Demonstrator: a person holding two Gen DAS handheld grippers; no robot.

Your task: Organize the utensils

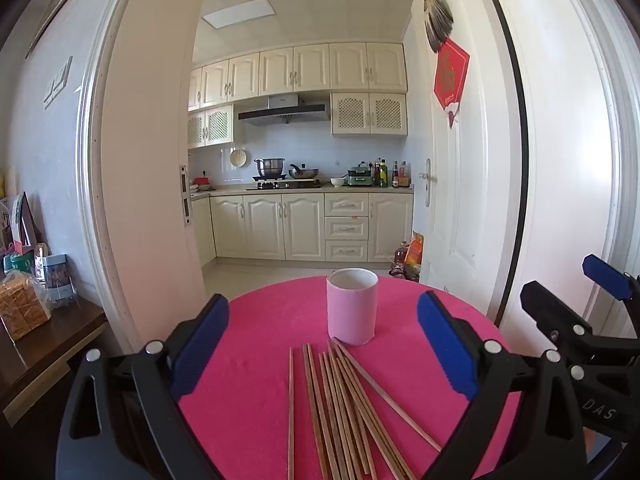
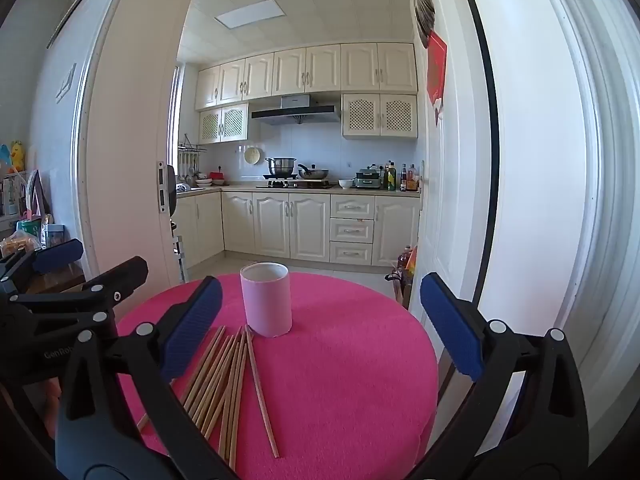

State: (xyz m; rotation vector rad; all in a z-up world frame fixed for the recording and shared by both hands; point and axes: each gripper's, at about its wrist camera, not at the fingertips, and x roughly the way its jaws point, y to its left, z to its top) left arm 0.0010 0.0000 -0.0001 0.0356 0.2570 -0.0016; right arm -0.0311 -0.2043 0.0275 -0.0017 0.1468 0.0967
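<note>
**Chopsticks loose, cup waiting**

We hold both tongs wide apart and empty above the near edge of the round pink surface [image 1: 248,360]. The left tongs [image 1: 324,344] frame the work from our side; the right tongs [image 2: 320,332] hover beside them, over the surface's right half.

The wooden chopsticks [image 1: 340,412] lie fanned in a loose bundle near the middle of the surface, their far tips close against the base of the pink cup [image 1: 352,306]. The cup stands upright, toward the far edge, mouth open and, as far as we can see, holding nothing.

We judge the sorting not yet begun. The fan shape probably matters: sticks overlap, so we would likely pinch one near its free end, tilt it upright, and drop it into the cup. The cup could tip if nudged.
</note>
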